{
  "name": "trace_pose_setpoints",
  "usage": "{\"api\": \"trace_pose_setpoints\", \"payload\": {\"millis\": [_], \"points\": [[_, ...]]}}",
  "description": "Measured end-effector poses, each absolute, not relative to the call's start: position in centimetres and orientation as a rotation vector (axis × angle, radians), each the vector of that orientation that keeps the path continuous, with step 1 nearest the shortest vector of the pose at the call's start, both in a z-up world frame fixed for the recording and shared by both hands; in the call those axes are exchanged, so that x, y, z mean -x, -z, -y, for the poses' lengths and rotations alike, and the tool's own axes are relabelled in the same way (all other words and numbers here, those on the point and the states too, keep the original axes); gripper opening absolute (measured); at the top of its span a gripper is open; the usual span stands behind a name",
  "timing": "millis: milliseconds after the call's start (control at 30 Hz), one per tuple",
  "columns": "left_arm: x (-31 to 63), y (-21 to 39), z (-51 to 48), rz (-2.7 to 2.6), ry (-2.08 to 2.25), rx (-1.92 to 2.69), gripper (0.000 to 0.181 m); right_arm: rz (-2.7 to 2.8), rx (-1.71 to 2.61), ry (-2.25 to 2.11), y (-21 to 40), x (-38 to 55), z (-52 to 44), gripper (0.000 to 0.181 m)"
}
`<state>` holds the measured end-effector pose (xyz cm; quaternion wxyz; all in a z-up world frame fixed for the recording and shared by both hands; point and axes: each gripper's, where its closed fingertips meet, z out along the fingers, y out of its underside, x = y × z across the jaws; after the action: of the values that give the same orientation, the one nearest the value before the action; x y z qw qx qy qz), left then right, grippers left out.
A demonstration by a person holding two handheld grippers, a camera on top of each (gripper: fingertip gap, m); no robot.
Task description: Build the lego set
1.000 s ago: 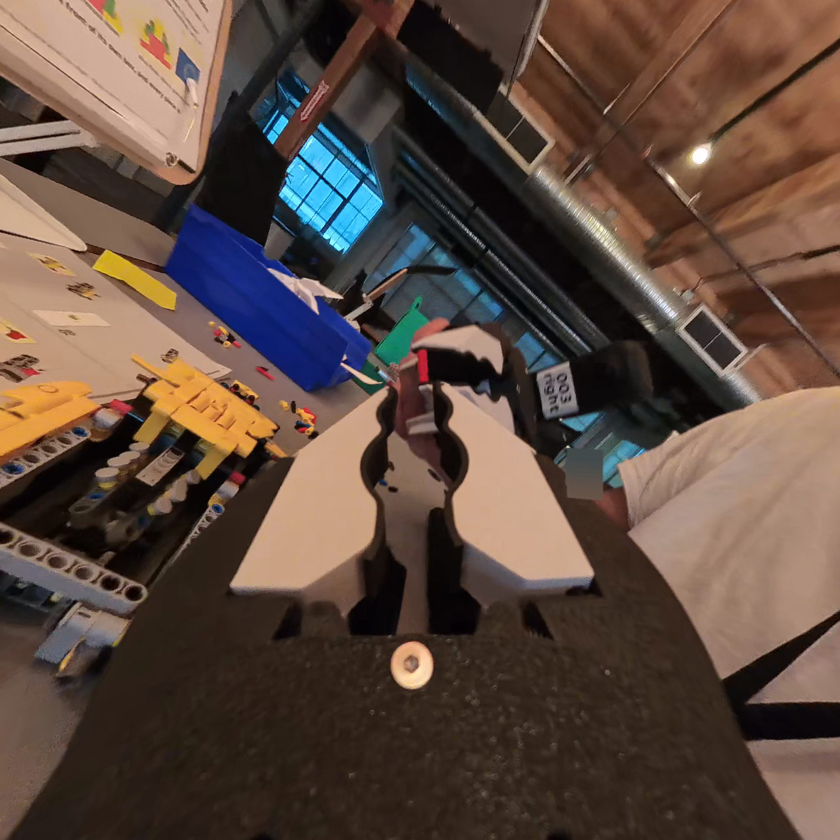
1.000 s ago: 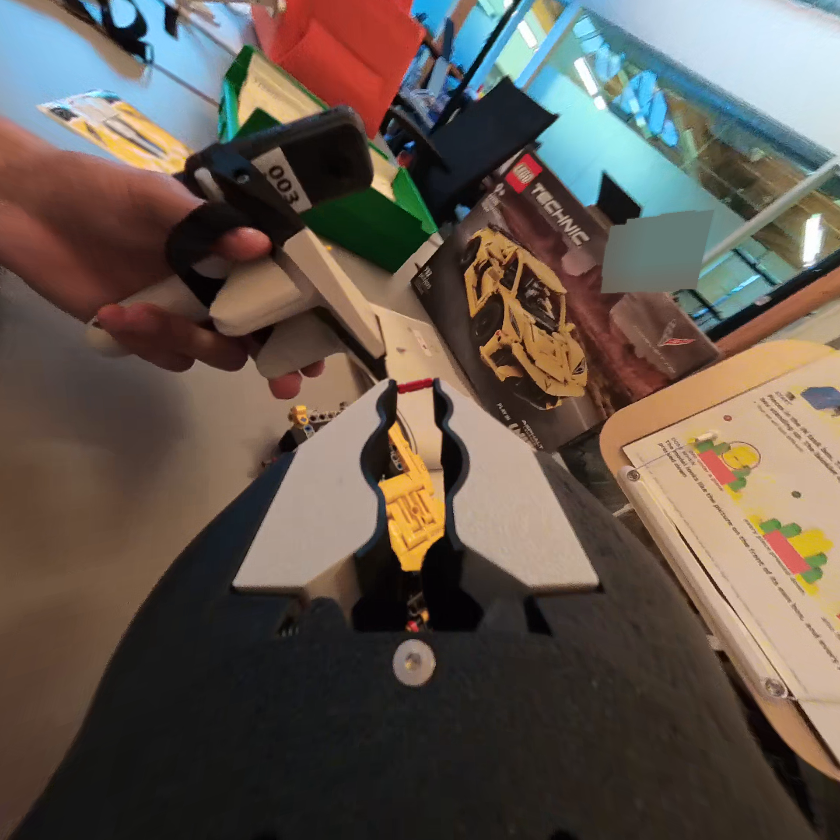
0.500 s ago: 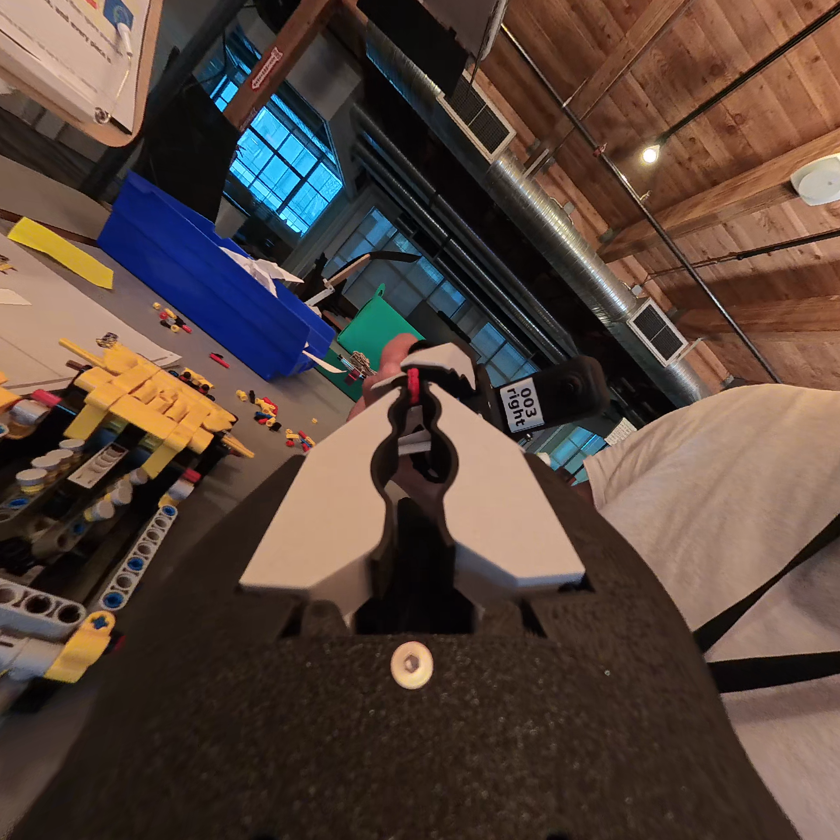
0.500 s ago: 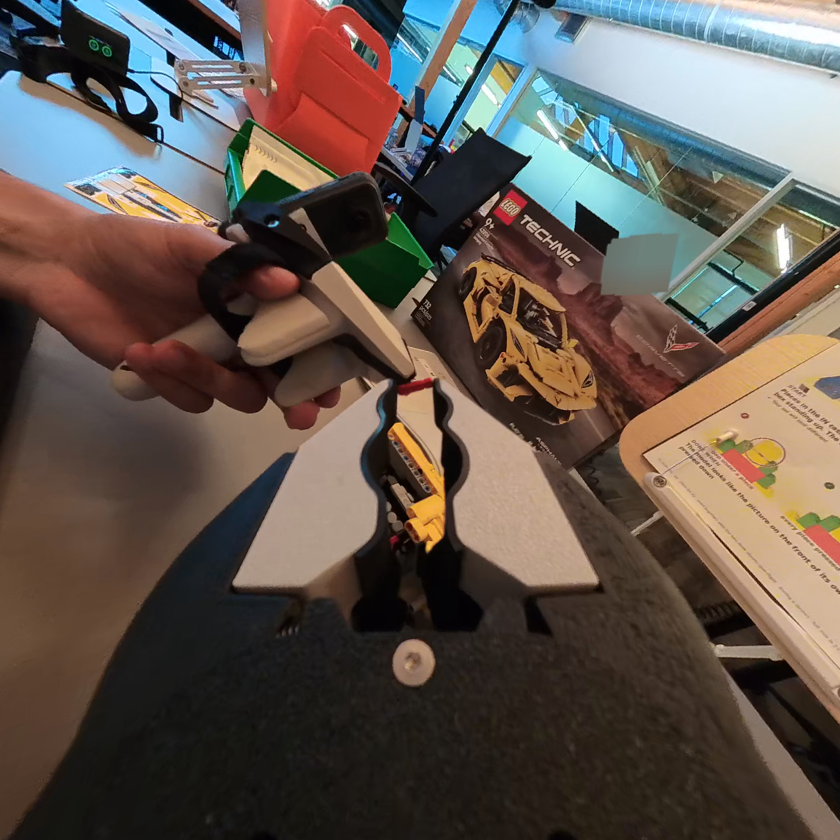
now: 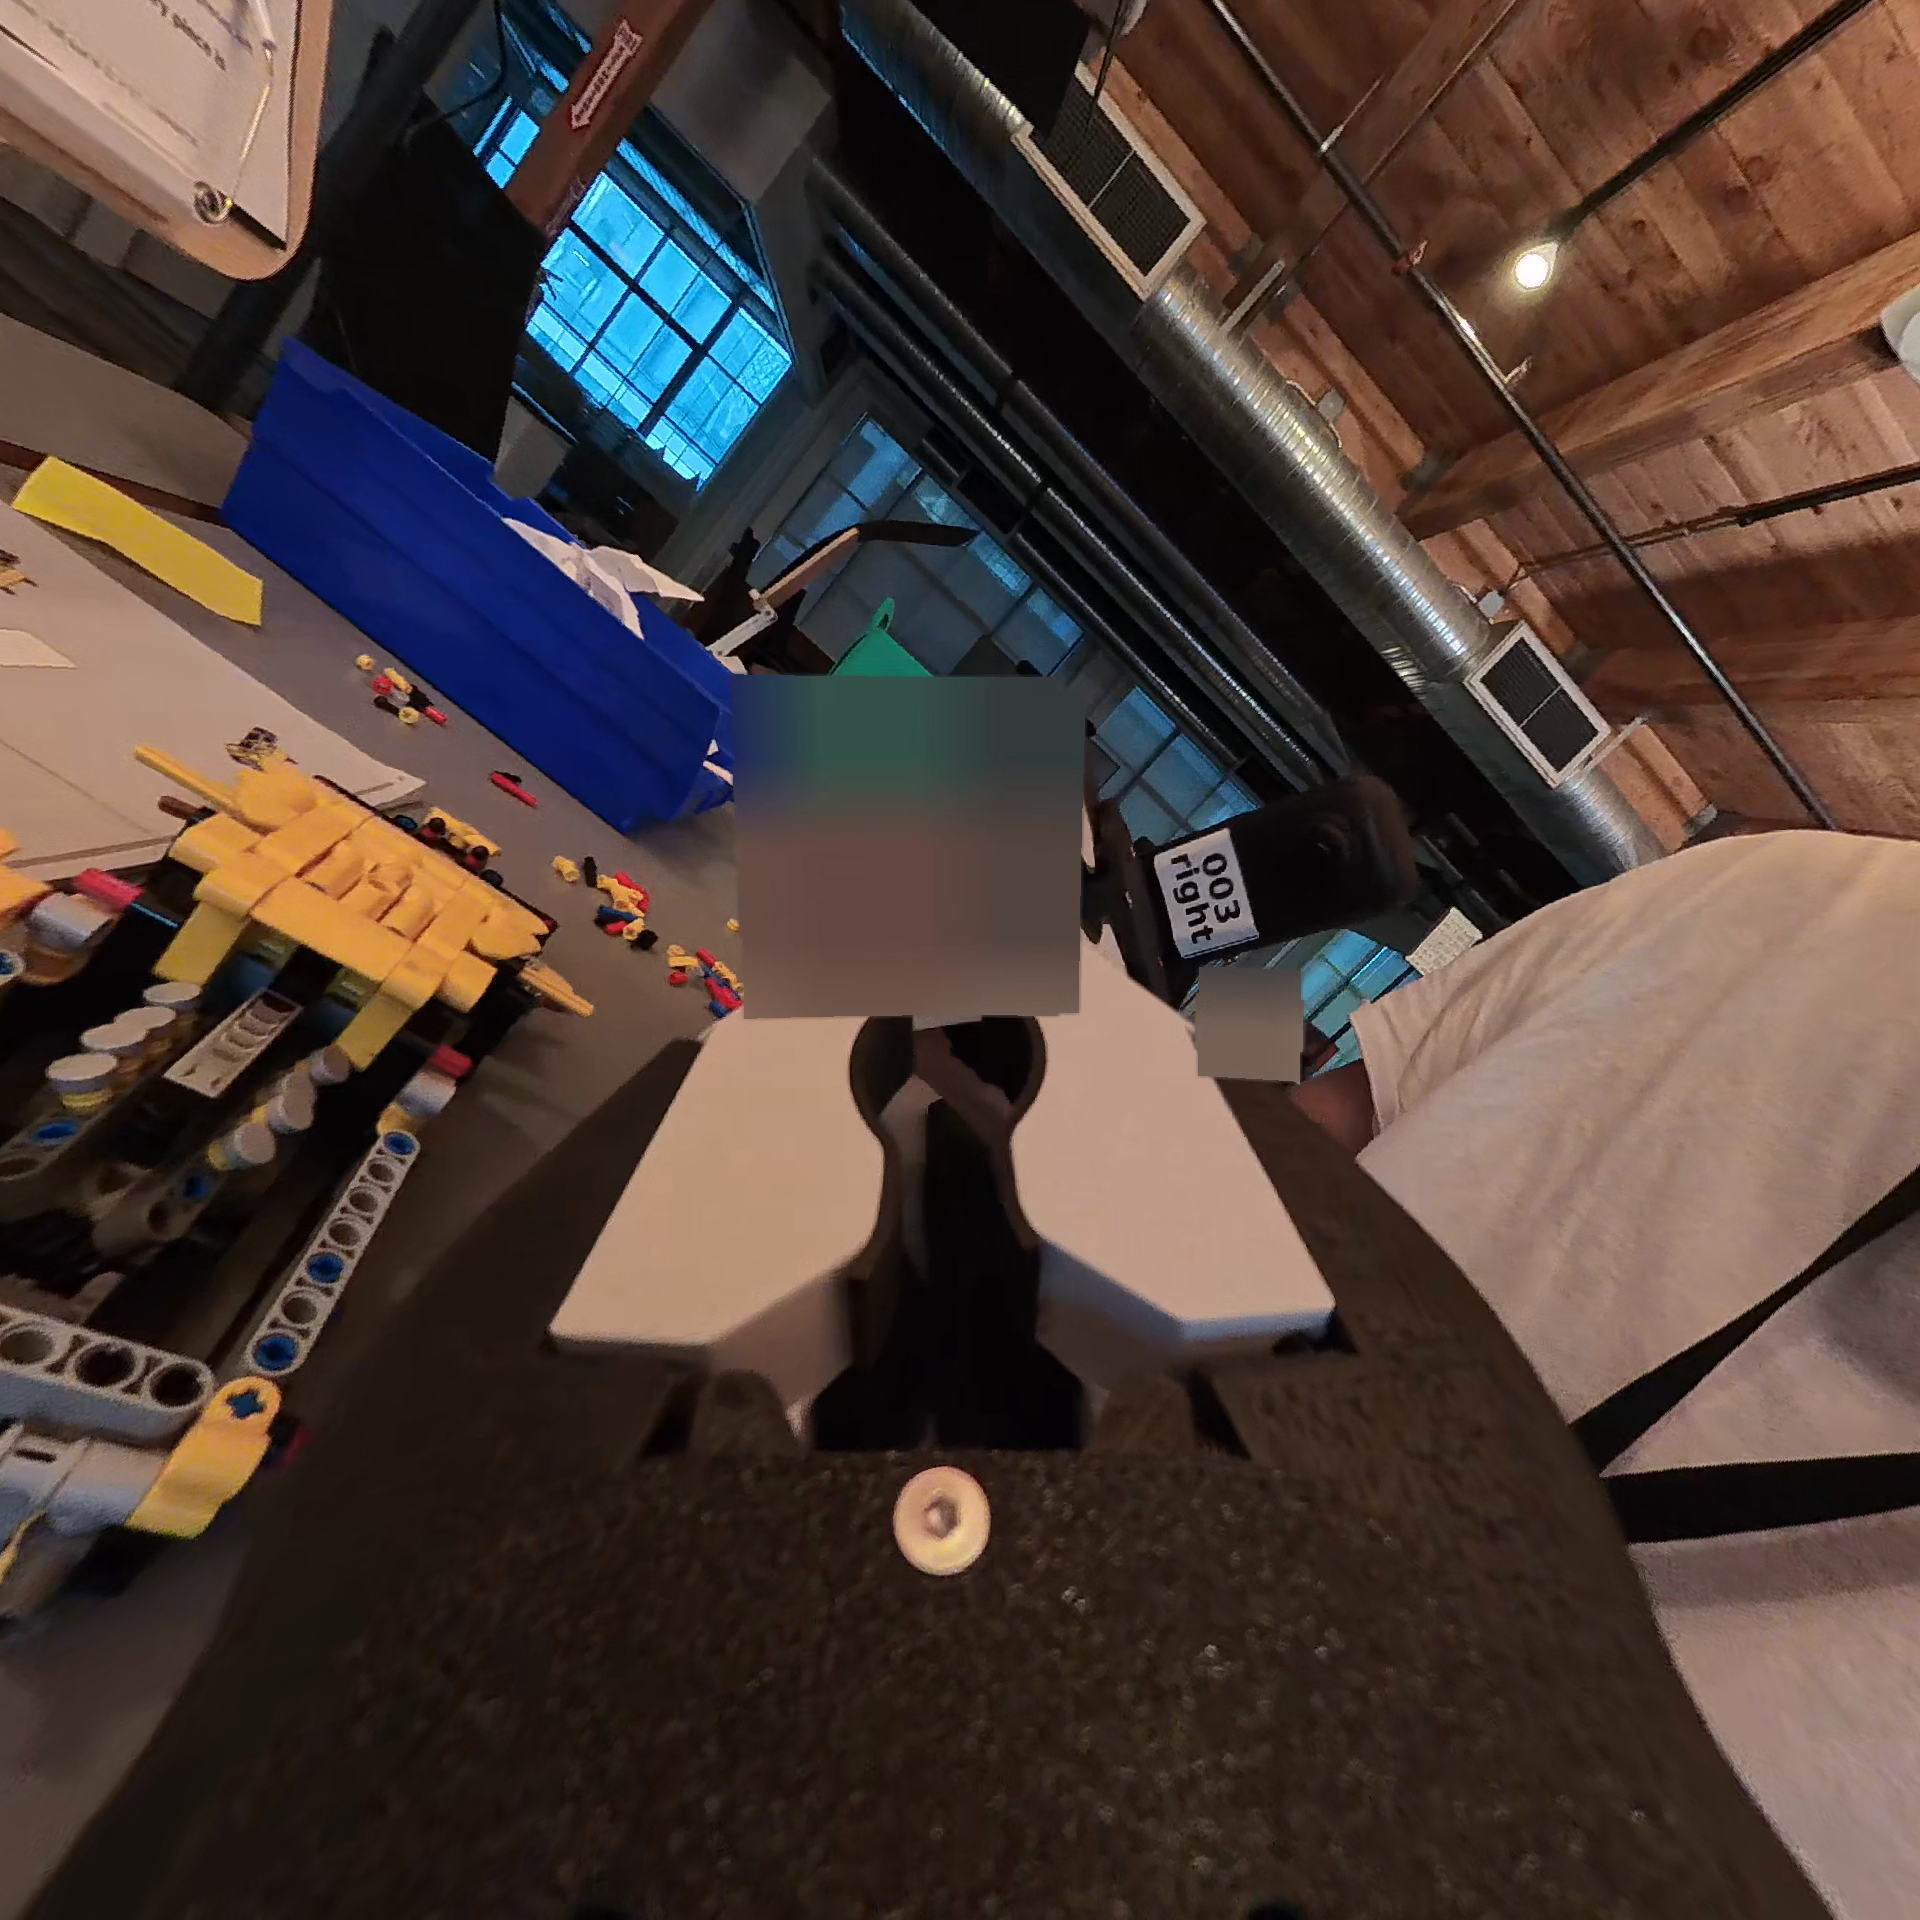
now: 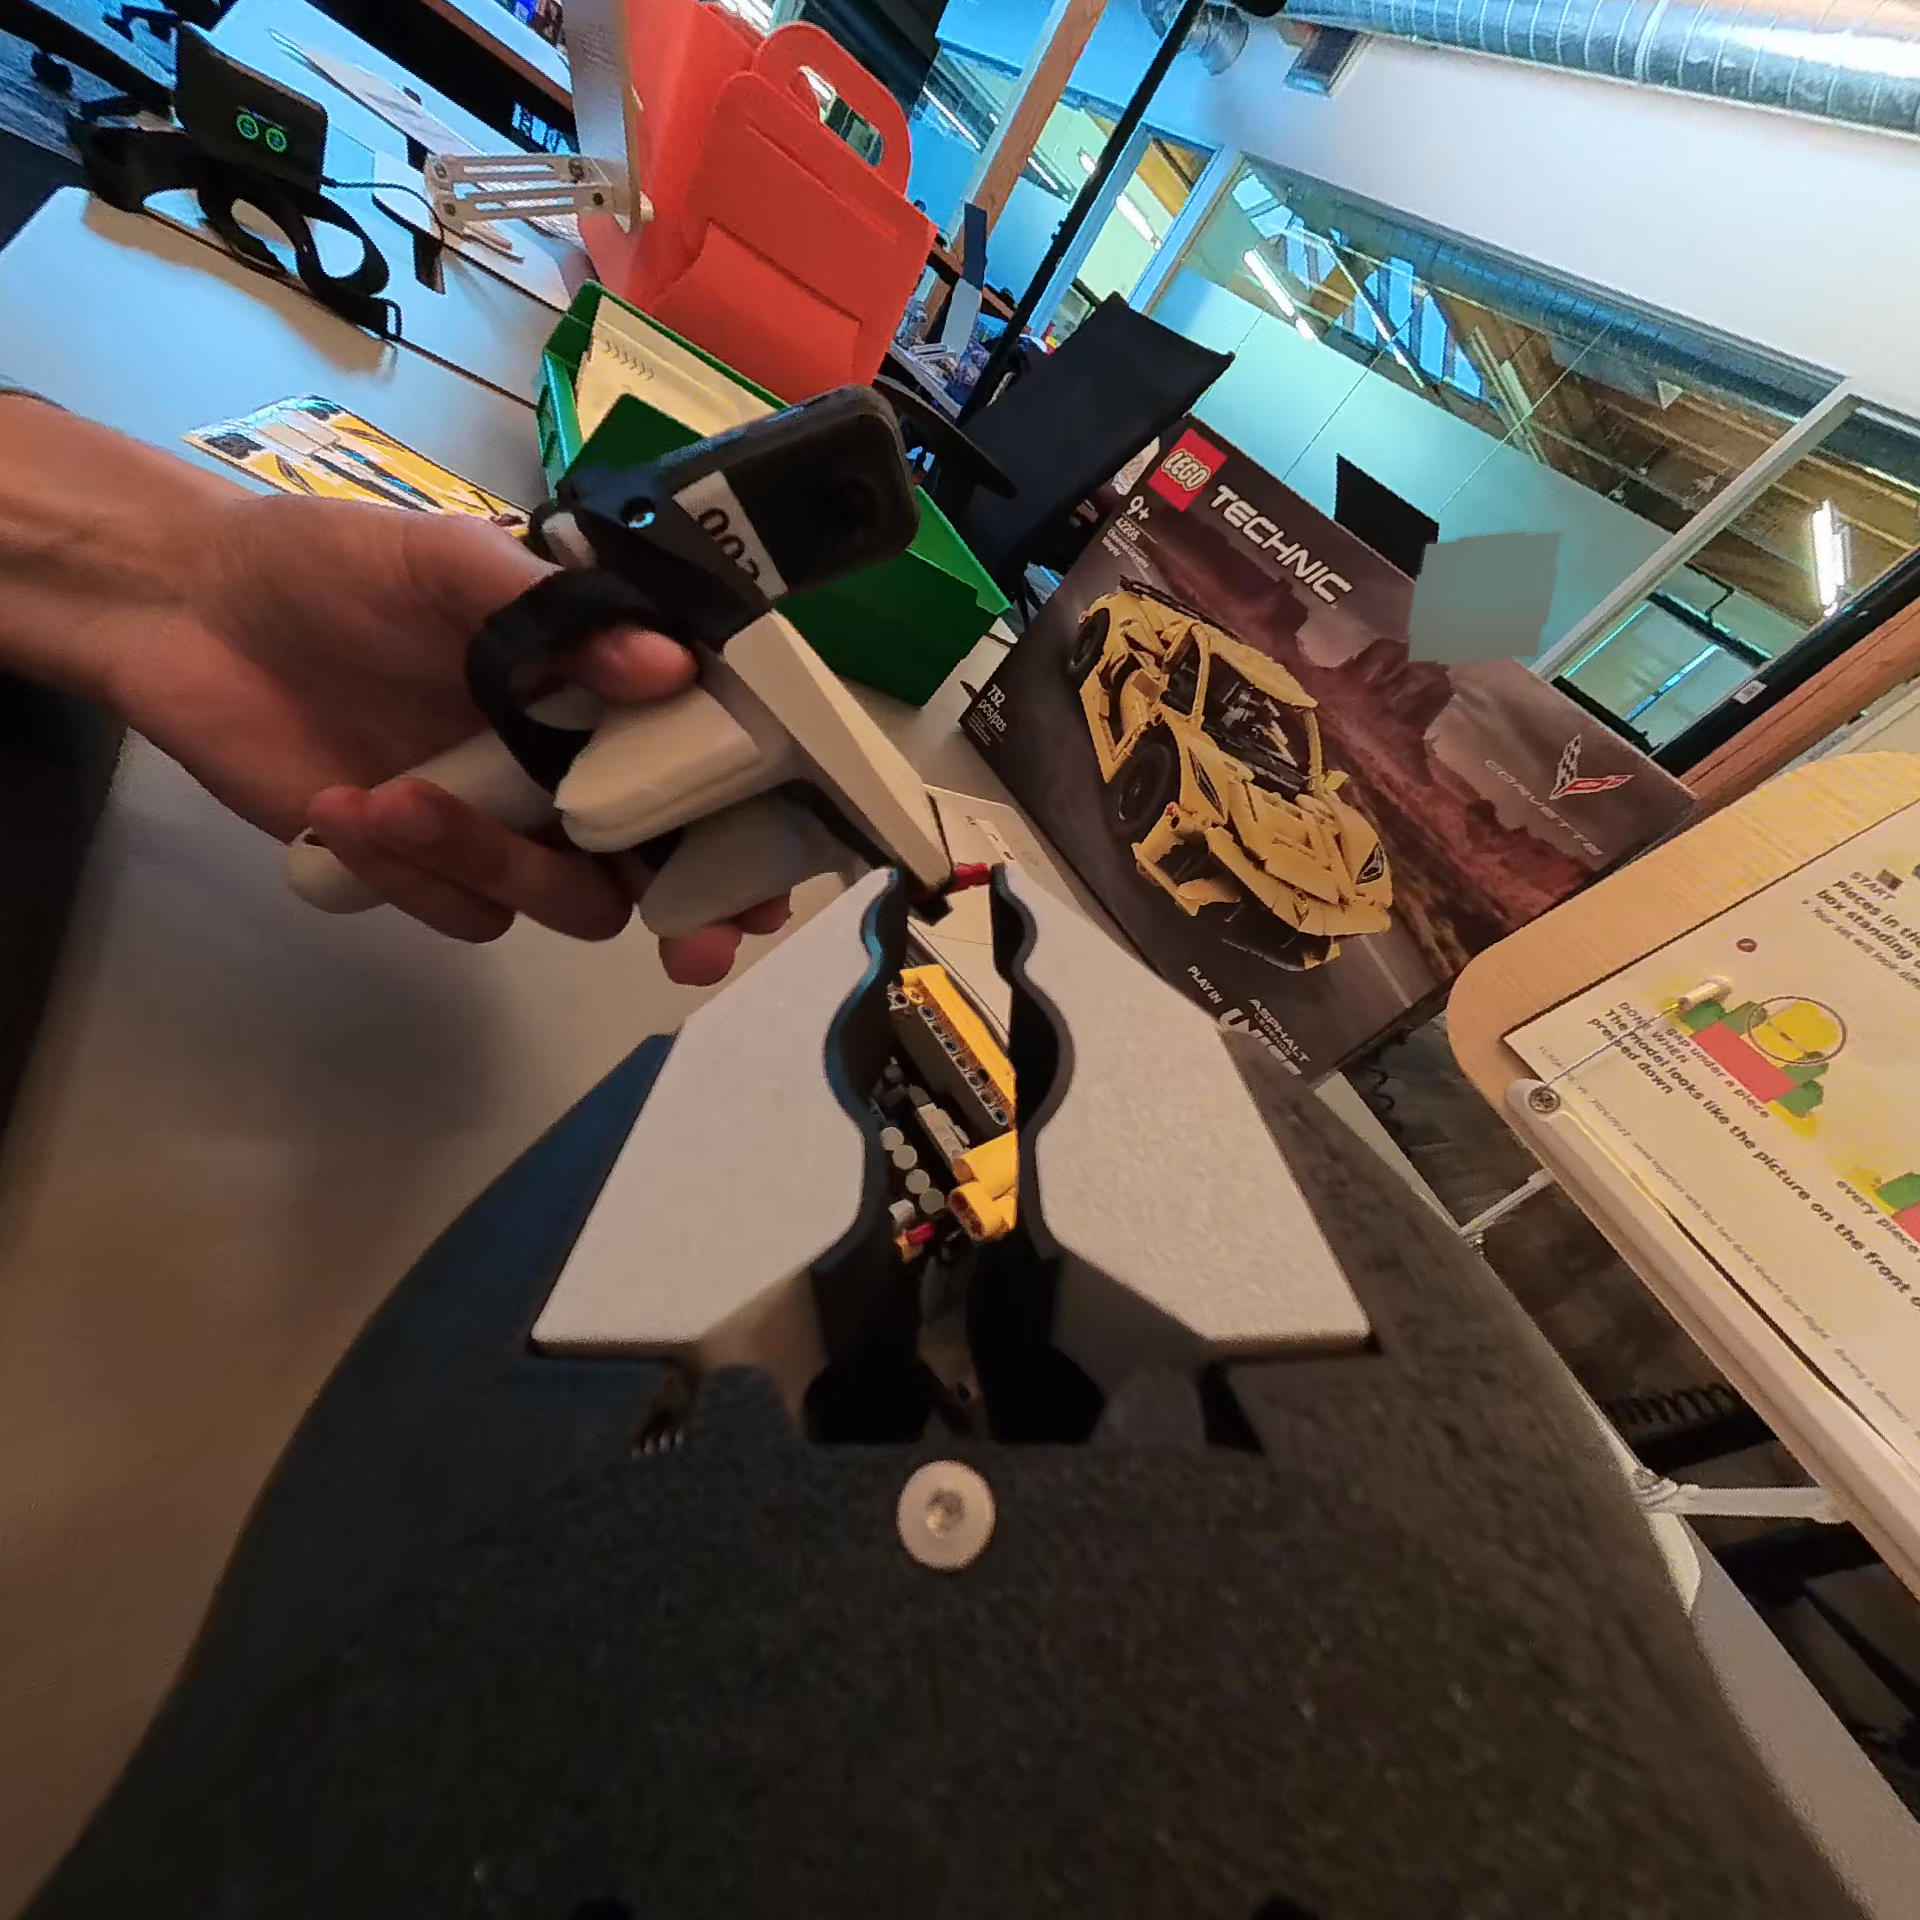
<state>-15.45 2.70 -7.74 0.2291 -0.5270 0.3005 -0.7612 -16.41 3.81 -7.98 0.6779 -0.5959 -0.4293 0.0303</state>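
Observation:
A small red pin [image 6: 971, 873] sits between the fingertips of my right gripper [image 6: 945, 883], which is shut on it end to end, held in the air. My left gripper [image 6: 930, 894], held by a hand, comes in from the left and its tip is closed on the pin's left end. In the left wrist view, the left gripper [image 5: 945, 1039] has its jaws close together and its tips are hidden by a blurred patch. The right gripper's body [image 5: 1278, 883] is just beyond it. The yellow and black car model [image 5: 343, 904] lies on the table; it also shows between the right jaws [image 6: 956, 1049].
Loose small pieces [image 5: 623, 914] lie scattered by a blue bin [image 5: 447, 582]. The set's box [image 6: 1247, 748] stands behind, with a green bin [image 6: 862, 613] and an orange bag [image 6: 758, 229] to its left. An instruction board [image 6: 1766, 1091] is at right. A person's white shirt [image 5: 1662, 1143] is close. The grippers are tip to tip, or close to it.
The two grippers have come together. The left gripper's tip has moved onto the red pin held in the right gripper's tips. Both views have tilted up from the model.

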Motion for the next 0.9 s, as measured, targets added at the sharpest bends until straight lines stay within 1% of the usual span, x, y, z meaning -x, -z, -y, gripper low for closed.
{"api": "trace_pose_setpoints", "payload": {"millis": [67,100,167,200,267,300,367,400,467,567,733,800,900], "points": [[15.4,7.9,-2.8,-0.84,2.058,1.463,0.004,0.953,1.357,-0.089,8.2,16.3,-3.9,0.014],[15.5,8.0,-3.0,-0.843,2.028,1.464,0.003,0.942,1.376,-0.135,8.4,16.2,-3.8,0.018],[15.5,8.5,-3.9,-0.864,1.896,1.493,0.004,0.89,1.446,-0.323,8.7,15.9,-3.5,0.021],[15.4,9.0,-4.2,-0.915,1.767,1.508,0.004,0.847,1.491,-0.447,8.7,15.7,-3.5,0.024],[15.1,9.8,-4.5,-1.05,1.458,1.475,0.004,0.736,1.614,-0.696,9.0,15.0,-3.9,0.021],[15.0,10.1,-4.5,-1.114,1.296,1.431,0.004,0.671,1.685,-0.811,9.4,14.7,-4.3,0.025],[14.8,10.3,-4.4,-1.202,1.023,1.339,0.004,0.529,1.772,-1.053,9.6,14.8,-4.7,0.027],[14.7,10.3,-4.2,-1.231,0.92,1.29,0.004,0.481,1.762,-1.172,9.2,15.0,-4.5,0.027],[14.6,10.3,-3.7,-1.277,0.775,1.208,0.004,0.418,1.773,-1.246,9.4,15.1,-4.6,0.02],[14.4,10.3,-3.4,-1.301,0.681,1.153,0.003,0.448,1.77,-1.231,9.8,15.3,-4.2,0.012],[14.3,10.5,-3.1,-1.328,0.683,1.141,0.004,0.469,1.783,-1.268,10.3,15.4,-3.7,0.004],[14.4,9.8,-2.8,-1.319,0.641,1.074,0.004,0.412,1.753,-1.425,9.7,15.5,-3.4,0.003],[14.7,8.4,-2.0,-1.289,0.598,0.955,0.004,0.292,1.647,-1.803,8.4,15.8,-2.5,0.003]]}}
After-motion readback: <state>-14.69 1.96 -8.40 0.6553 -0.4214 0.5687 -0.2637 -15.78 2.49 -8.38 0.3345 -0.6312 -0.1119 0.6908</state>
